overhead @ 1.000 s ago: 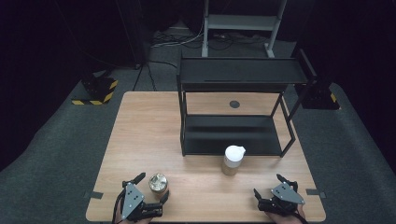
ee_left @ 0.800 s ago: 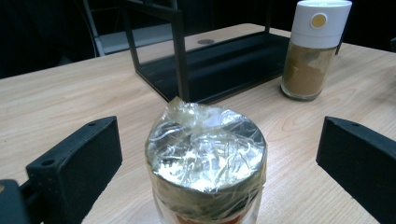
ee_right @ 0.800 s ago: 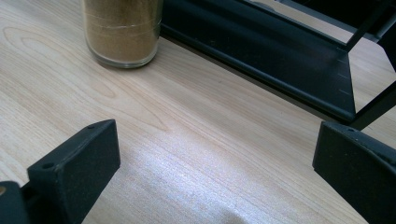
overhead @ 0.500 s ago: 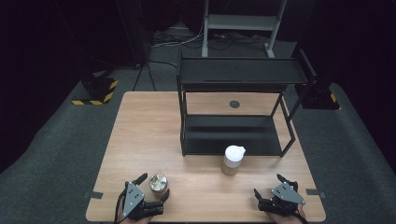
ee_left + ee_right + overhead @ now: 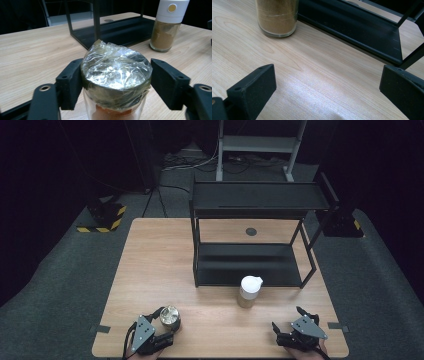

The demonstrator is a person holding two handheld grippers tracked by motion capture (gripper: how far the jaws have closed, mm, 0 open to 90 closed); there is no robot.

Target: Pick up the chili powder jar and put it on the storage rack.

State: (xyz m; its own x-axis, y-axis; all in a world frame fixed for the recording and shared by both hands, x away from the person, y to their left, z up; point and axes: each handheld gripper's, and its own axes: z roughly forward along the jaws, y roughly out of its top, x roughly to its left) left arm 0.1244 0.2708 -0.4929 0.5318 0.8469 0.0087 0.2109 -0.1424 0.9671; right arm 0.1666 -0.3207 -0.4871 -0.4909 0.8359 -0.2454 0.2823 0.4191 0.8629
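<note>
Jar w/ foil-wrapped lid [image 5: 116, 75] is the smallest item but the one being handled: it stands upright, long axis vertical, lid up, orange-red powder visible under the lid; no readable label. In the high view it sits at lower left of frame [image 5: 170, 316], near the table's front edge.

Largest to smallest: wooden table [image 5: 160, 265] spans mid-frame. Black two-tier rack [image 5: 255, 240] stands upper centre-right on it. Spice bottle [image 5: 249, 291], white cap, tan powder, upright just in front of the rack's lower shelf; no writing legible, only a yellow dot on the cap in the left gripper view [image 5: 168, 23].

Left gripper [image 5: 117, 82]: jaws straddle the jar's lid, left pad touching or nearly so, right pad w/ a visible gap, so not clenched. Right gripper [image 5: 295, 334], lower right of frame, jaws spread wide over bare wood, grasping nothing.
</note>
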